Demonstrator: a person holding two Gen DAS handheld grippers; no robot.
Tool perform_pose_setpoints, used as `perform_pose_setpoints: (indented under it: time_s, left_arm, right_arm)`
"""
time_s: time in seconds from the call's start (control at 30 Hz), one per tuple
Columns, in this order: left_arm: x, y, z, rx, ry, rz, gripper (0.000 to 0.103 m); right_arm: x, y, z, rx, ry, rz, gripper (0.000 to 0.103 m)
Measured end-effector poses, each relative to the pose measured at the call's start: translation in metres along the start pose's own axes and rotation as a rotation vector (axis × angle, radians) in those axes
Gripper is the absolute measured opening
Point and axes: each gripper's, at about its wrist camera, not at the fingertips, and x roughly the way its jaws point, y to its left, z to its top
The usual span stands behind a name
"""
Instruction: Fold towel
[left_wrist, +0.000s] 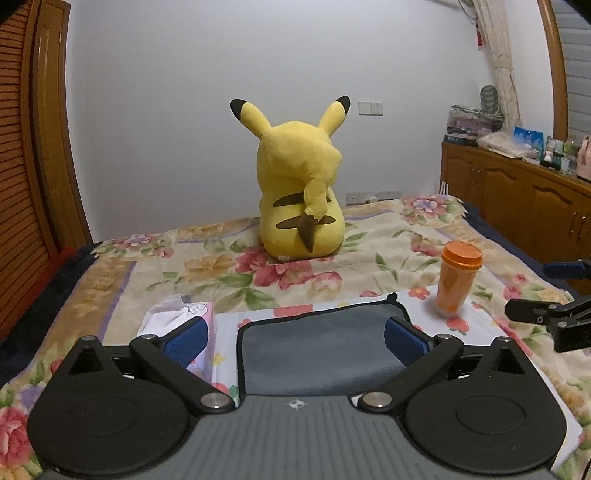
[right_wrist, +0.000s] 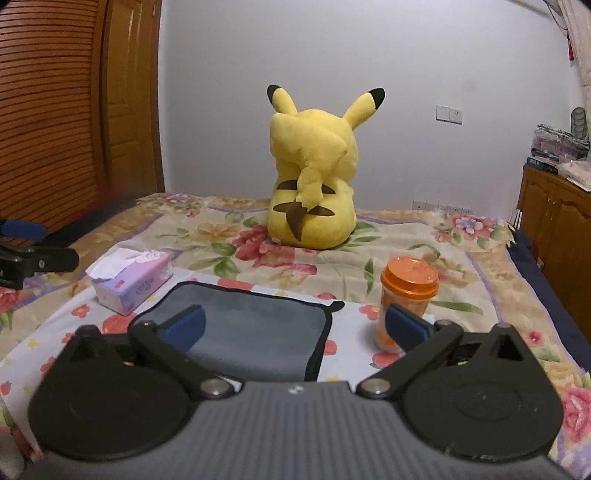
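Observation:
A grey towel (left_wrist: 317, 347) with a black border lies folded flat on a white flowered sheet on the bed; it also shows in the right wrist view (right_wrist: 251, 325). My left gripper (left_wrist: 295, 341) is open and empty, held just above the towel's near side, its blue pads (left_wrist: 184, 343) spread wide. My right gripper (right_wrist: 295, 328) is open and empty over the towel's right edge. The right gripper's black fingers show at the right edge of the left wrist view (left_wrist: 550, 314). The left gripper's fingers show at the left edge of the right wrist view (right_wrist: 33, 258).
An orange lidded cup (left_wrist: 458, 280) stands right of the towel, close to my right pad (right_wrist: 406, 326). A tissue box (right_wrist: 129, 280) lies to the left. A yellow plush toy (left_wrist: 299, 184) sits behind. A wooden cabinet (left_wrist: 524, 199) stands on the right.

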Motion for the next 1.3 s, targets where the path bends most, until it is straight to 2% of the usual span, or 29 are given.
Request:
perform_pose_setpoints:
  time_s: [0.6, 1.0, 1.3]
  left_arm:
    - [-0.056, -0.025, -0.001, -0.001, -0.002, 0.081, 0.103]
    - [-0.075, -0.044, -0.045, -0.014, 0.058, 0.054, 0.103]
    - [-0.083, -0.044, -0.068, -0.040, 0.081, 0.054, 0.103]
  right_arm:
    - [-0.053, 0.014, -0.004, 0.008, -0.026, 0.003, 0.103]
    - [-0.083, 0.020, -0.018, 0.056, -0.032, -0.013, 0.103]
    - [-0.092, 0.023, -0.037, 0.077, -0.009, -0.029, 0.103]
